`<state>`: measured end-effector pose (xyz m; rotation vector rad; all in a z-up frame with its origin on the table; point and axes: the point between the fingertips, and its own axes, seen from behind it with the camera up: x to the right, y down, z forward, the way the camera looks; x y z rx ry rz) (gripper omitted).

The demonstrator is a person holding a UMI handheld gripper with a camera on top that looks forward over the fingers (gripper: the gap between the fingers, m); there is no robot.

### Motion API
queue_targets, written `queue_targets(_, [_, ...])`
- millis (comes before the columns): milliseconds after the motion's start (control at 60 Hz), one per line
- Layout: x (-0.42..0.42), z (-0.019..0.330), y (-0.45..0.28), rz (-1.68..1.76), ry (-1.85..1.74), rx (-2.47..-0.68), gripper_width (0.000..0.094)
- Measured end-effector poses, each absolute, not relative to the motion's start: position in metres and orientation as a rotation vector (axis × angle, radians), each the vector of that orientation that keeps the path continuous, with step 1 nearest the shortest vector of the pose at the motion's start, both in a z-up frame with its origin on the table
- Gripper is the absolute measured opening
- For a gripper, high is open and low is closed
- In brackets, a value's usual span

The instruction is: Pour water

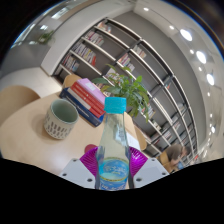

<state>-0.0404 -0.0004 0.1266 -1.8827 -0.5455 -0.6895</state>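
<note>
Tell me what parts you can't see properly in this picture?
- Bottle, gripper view: its base is hidden down between the fingers, so whether they press on it is unclear.
- Mug: the inside is out of sight behind its rim.
- Books behind the bottle: titles too small to read.
- Plant: its pot is hidden by the bottle.

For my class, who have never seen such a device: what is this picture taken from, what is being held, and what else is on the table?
No robot here: a person carries hand-held tongs, and the camera rides on them, looking forward along the two fingers. Their pink pads press on both sides of a clear bottle with a blue cap, held upright. Beyond it, on the pale table, stands a ribbed cup. Behind the bottle are a leafy plant and stacked books, with bookshelves further back.
</note>
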Motion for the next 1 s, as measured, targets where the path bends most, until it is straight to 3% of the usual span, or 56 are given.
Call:
queue_targets(150, [-0.027, 0.139, 0.053, -0.996, -0.939, -1.793, 0.0379])
queue_targets(400, [-0.061, 0.171, 0.098, -1.355, -1.460, -1.403, 0.0380])
queue_targets(783, [-0.109, 0.160, 0.129, -1.705, -1.862, -0.874, 0.0379])
queue_targets(1000, [-0.104, 0.158, 0.125, -1.708, -1.835, -0.926, 0.0379])
